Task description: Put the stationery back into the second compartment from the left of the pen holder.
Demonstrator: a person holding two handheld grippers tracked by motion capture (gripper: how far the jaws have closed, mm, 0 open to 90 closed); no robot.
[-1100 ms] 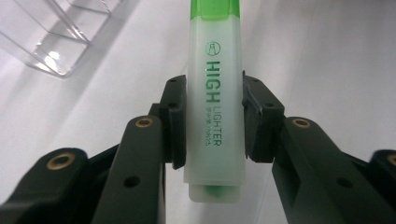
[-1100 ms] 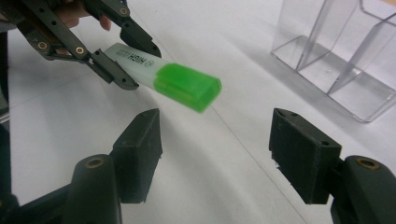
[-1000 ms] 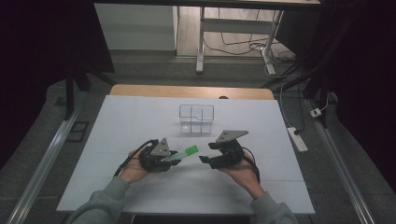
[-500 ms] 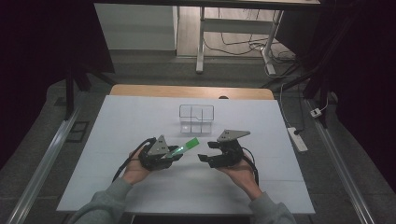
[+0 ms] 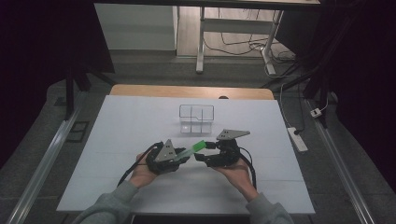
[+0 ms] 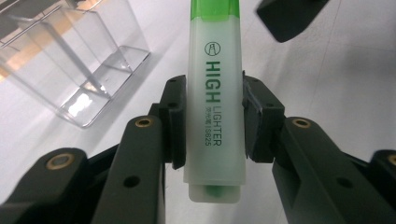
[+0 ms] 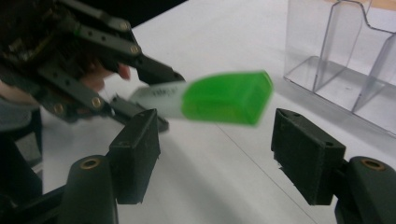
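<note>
The left tool (image 5: 183, 157) is clamped on the pale barrel of a highlighter (image 6: 215, 100), lifted above the white surface (image 5: 116, 135). Its green cap (image 7: 227, 97) reaches between the spread jaws of the right tool (image 7: 219, 156), untouched by either. Beyond the highlighter stands a clear divided organizer (image 5: 196, 118).

organizer (image 5: 196, 118) behind grippers | highlighter (image 5: 193, 149) between left gripper (image 5: 186, 157) and right gripper (image 5: 200, 157), above table (image 5: 116, 130)
</note>
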